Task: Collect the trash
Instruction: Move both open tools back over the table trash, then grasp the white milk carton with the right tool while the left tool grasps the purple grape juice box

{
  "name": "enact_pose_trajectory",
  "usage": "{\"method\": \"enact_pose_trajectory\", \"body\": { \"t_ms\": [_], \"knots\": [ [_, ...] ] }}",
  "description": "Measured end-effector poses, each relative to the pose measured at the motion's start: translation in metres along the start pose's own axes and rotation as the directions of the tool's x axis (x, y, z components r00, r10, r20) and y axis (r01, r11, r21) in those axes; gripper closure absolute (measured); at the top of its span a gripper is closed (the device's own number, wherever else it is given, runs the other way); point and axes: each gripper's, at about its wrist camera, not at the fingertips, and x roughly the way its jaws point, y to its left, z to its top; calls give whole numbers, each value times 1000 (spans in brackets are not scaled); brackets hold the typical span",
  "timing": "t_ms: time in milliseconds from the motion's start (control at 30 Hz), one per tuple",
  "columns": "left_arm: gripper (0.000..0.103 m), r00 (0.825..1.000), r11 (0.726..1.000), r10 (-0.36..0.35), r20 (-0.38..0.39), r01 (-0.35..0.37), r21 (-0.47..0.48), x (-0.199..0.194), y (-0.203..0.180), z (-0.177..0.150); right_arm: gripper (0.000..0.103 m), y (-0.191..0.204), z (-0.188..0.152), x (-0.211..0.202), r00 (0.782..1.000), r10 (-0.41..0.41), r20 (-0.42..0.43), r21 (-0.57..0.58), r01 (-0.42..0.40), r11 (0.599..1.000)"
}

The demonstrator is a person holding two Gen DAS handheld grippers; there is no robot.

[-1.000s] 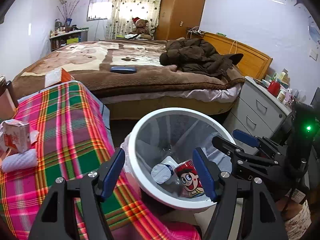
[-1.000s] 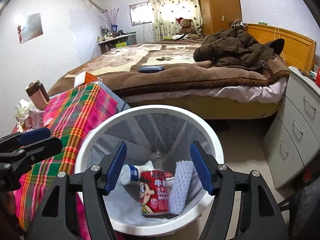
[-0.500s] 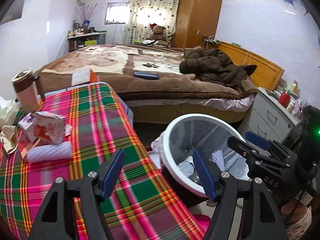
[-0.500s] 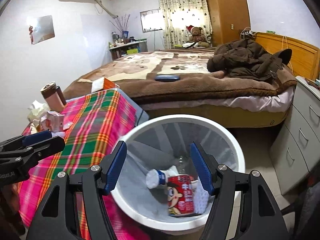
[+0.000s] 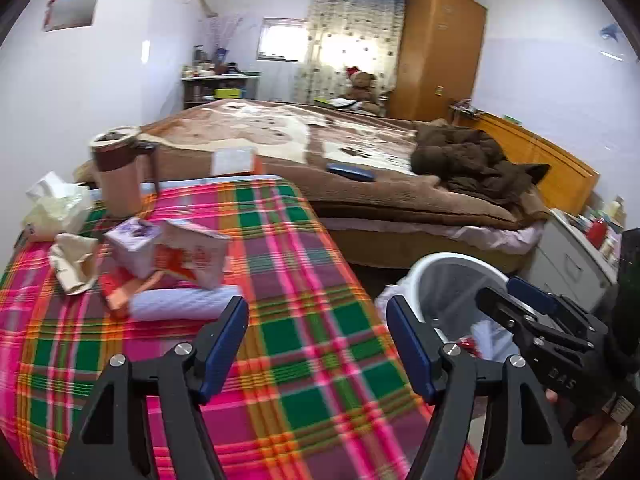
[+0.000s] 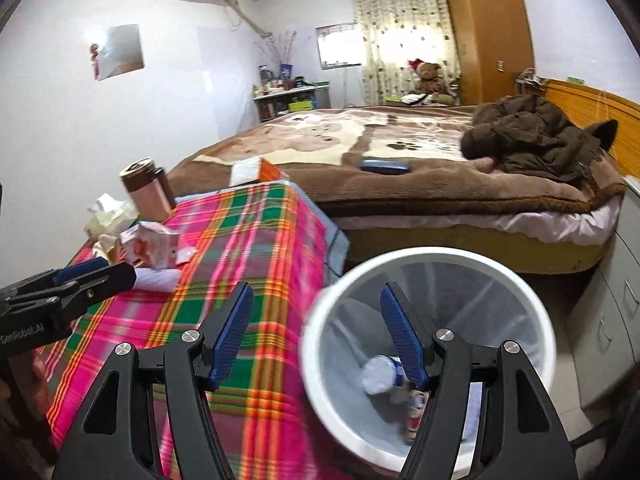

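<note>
A white trash bin stands on the floor right of the plaid-covered table; it also shows in the left wrist view. Inside lie a plastic bottle and a red can. Trash sits on the table's left: a crushed carton, a purple cup, a white rolled wrapper, crumpled paper. My left gripper is open and empty over the table, the wrapper just beyond its left finger. My right gripper is open and empty over the bin's left rim.
A brown tumbler and a tissue pack stand at the table's back left. A bed with a brown jacket lies behind. Grey drawers stand right of the bin.
Both grippers have swung left from over the bin toward the table. The table trash has come into closer view. Both stay open.
</note>
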Motion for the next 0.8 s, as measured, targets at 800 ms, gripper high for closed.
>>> {"method": "enact_pose_trajectory", "body": {
  "t_ms": [800],
  "knots": [
    [28,975,962,220,-35,-222,-159,14,131,3,36,78,6,65,976,175,-131,-117,-190,975]
  ]
}}
